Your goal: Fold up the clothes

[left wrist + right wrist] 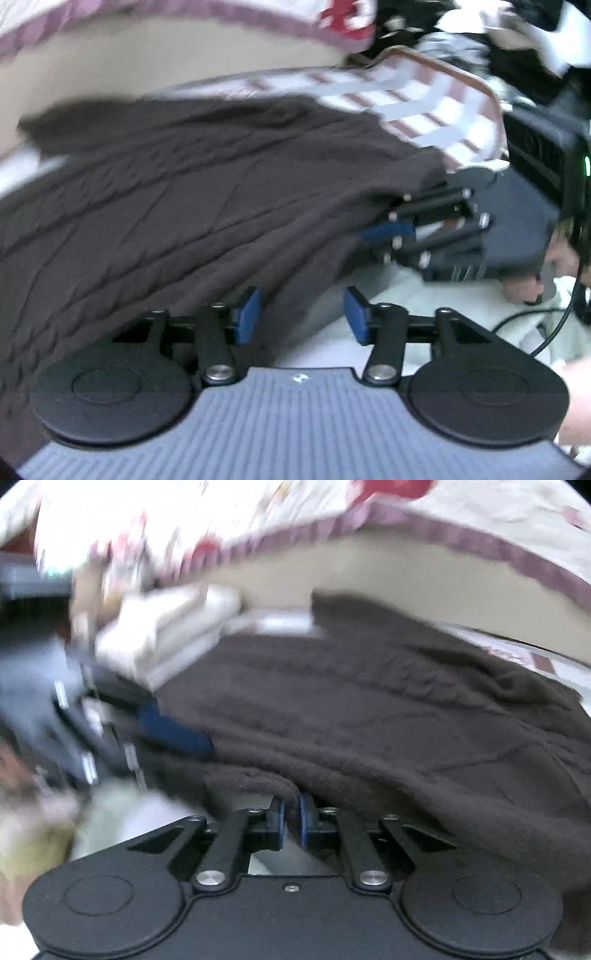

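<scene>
**Brown knit gripped at one edge, fold barely begun**

The dark brown cable-knit sweater (369,716) lies spread and rumpled ahead of both tools, over a plaid-patterned bed cover (424,99); no neat fold shows yet, so most of the work appears to remain. Its thick, ribbed fabric bunches in soft ridges and looks heavy and limp. The right gripper (291,821) is clenched on the sweater's near hem, a fold of knit pinched between its blue pads. The left gripper (301,314) stands released, jaws apart, with the sweater's edge just ahead of its left pad and nothing held.
</scene>
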